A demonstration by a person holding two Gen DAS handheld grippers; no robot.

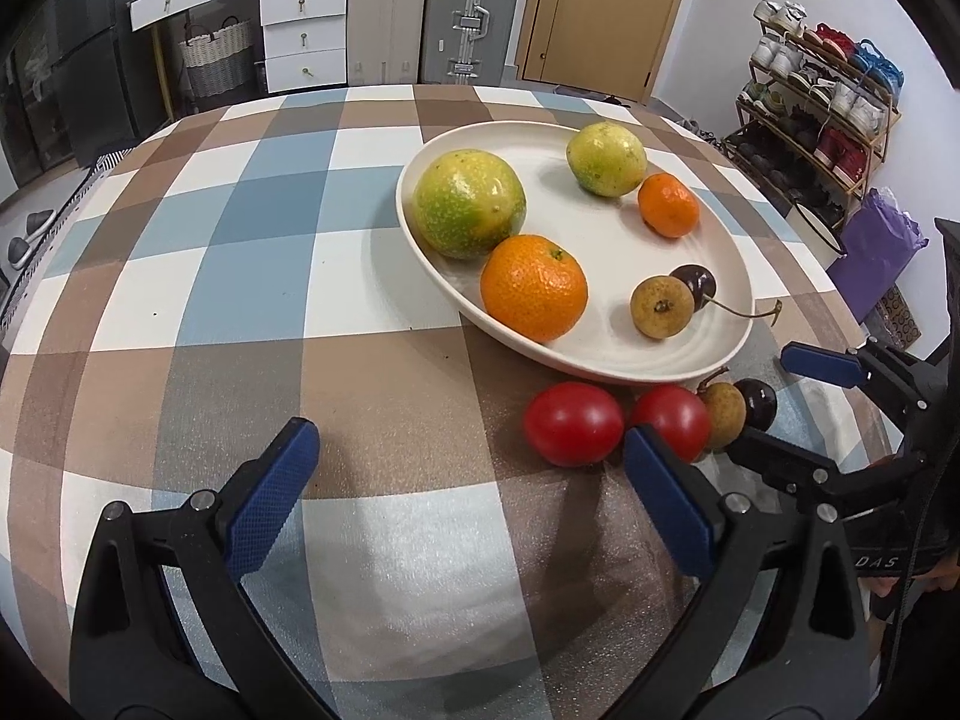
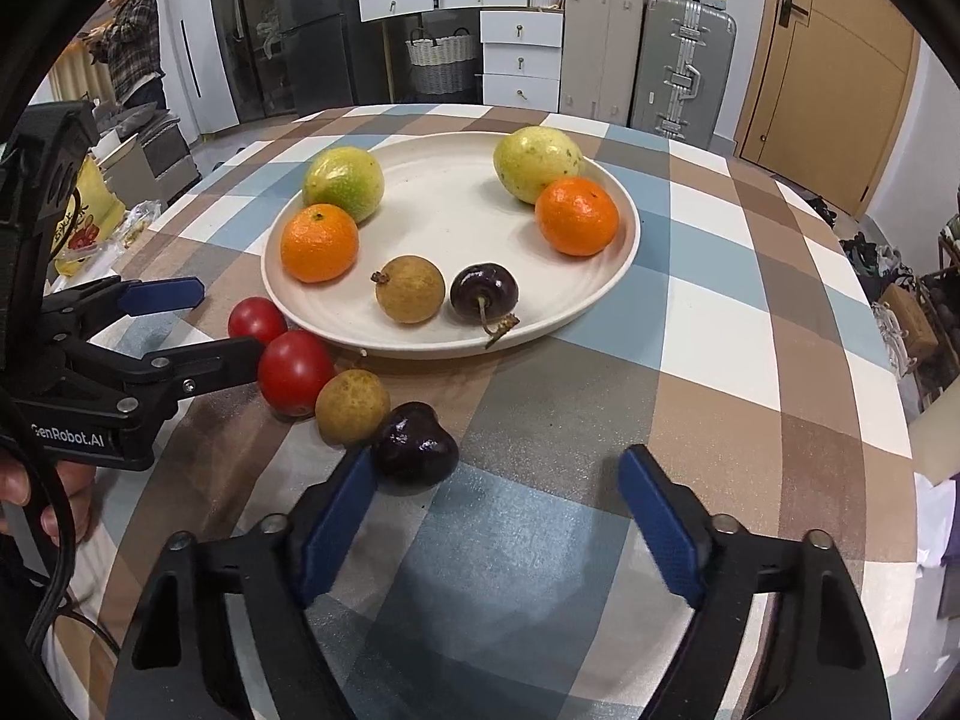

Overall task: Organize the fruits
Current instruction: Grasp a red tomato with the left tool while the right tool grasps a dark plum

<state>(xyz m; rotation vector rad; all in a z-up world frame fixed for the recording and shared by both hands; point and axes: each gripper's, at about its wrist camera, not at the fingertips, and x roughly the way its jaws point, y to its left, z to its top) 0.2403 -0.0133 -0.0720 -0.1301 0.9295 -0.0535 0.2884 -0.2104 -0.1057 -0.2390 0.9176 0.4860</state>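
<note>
A cream plate (image 1: 606, 228) (image 2: 456, 192) holds two green-yellow passion fruits (image 1: 469, 202), two oranges (image 1: 533, 295), a longan (image 1: 661, 306) and a dark cherry (image 1: 696, 285). On the cloth in front of the plate lie two red tomatoes (image 1: 573, 423) (image 2: 295, 372), a longan (image 2: 352, 407) and a dark cherry (image 2: 415, 445). My left gripper (image 1: 468, 474) is open and empty, its right finger beside the tomatoes. My right gripper (image 2: 498, 480) is open and empty, its left finger touching the loose cherry.
The round table (image 1: 240, 300) has a checked blue, brown and white cloth. Behind it stand drawers (image 1: 303, 36), suitcases (image 1: 468, 12) and a door. A shoe rack (image 1: 822, 102) is at the right. A person (image 2: 135, 42) stands far left.
</note>
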